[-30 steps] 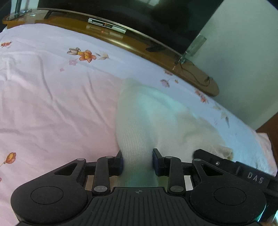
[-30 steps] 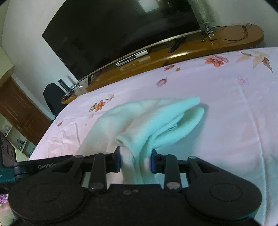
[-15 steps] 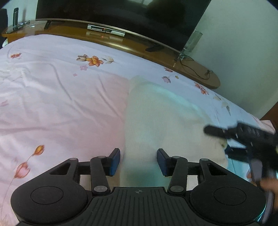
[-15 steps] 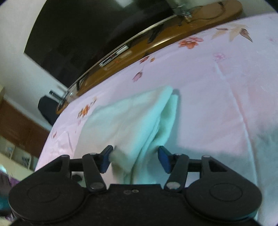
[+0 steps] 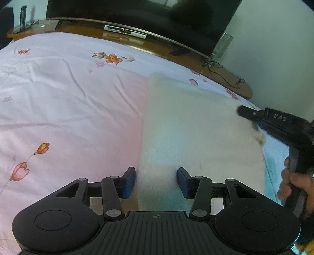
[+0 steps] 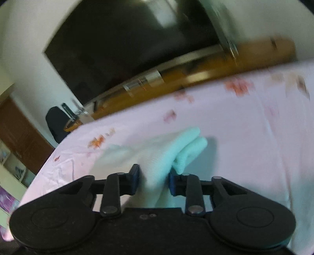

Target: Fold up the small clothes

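Observation:
A cream-white knit garment (image 5: 196, 133) lies folded flat on the pink floral bedsheet (image 5: 68, 109). My left gripper (image 5: 156, 181) is open, its blue pads either side of the garment's near left edge, not pinching it. In the left wrist view my right gripper (image 5: 255, 123) sits at the garment's far right corner with cloth between its fingers. In the blurred right wrist view my right gripper (image 6: 154, 179) has its pads closed against a fold of the garment (image 6: 172, 151).
A curved wooden TV stand (image 5: 137, 39) with a black TV (image 5: 157, 17) runs along the bed's far edge. A cable and glass leg (image 5: 221, 51) stand at its right end. A dark chair (image 6: 56, 125) is at the left.
My left gripper opened and let go of the garment, which now lies flat. My right gripper opened half a second ago, then closed on the garment's edge again while moving.

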